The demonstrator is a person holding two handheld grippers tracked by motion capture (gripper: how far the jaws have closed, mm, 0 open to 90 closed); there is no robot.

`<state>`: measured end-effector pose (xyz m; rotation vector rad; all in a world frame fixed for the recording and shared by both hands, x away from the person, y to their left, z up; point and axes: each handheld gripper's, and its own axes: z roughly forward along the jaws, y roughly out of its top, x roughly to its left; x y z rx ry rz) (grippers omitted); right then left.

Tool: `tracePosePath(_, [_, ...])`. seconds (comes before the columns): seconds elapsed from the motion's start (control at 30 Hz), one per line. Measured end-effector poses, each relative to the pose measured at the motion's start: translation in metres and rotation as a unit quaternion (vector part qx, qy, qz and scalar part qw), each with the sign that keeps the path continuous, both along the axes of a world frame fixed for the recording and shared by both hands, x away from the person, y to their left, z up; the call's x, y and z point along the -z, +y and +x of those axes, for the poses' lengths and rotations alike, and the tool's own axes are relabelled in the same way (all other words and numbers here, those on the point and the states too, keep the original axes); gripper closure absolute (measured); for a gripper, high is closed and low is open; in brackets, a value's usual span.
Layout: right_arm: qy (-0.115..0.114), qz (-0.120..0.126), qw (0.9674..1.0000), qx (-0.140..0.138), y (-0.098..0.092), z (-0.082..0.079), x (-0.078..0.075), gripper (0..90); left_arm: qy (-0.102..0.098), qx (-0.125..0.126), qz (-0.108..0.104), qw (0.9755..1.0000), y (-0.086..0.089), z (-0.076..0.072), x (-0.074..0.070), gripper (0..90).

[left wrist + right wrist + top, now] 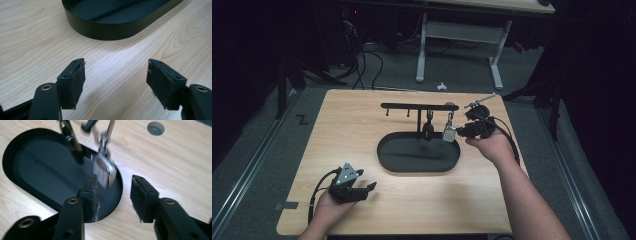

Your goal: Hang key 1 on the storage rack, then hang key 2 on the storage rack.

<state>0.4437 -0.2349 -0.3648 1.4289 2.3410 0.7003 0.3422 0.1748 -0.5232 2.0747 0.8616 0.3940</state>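
A black oval tray (388,156) lies mid-table, and a black hook bar (412,106) on a post stands over its far side. From the bar hang a black piece (428,128) and a silver tag (448,133) on a chain. My right gripper (460,133) is at the tray's right end, just right of the tag. In the right gripper view its jaws (113,181) stand apart, the blurred silver tag (105,171) dangles just beyond them, and nothing is pressed between the pads. My left gripper (368,189) rests open near the front left, and in its own view (116,66) it faces the tray wall (110,27).
A grey round plug (155,128) sits in the tabletop behind the rack. A strip of tape (286,205) marks the table's front left corner. Beyond the far edge are white desk legs (422,50) and floor cables. Bare wood surrounds the tray.
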Motion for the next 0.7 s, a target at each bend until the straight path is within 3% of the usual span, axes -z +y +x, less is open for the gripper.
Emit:
tracePosePath(0.33, [-0.008, 0.011, 0.9998, -0.015, -0.004, -0.024, 0.03, 49.2, 0.002, 0.004, 0.009, 1.0, -0.002, 0.0, 0.001, 31.6])
tracePosePath(0.37, [-0.006, 0.004, 0.9998, -0.016, -0.004, -0.026, 0.031, 48.2, 0.002, 0.002, 0.009, 1.0, -0.002, 0.0, 0.001, 31.6])
tracePosePath(0.7, [-0.049, 0.02, 0.9986, -0.002, -0.017, -0.049, 0.052, 42.0, 0.0, -0.006, 0.008, 0.9999, 0.001, -0.001, 0.002, 31.4])
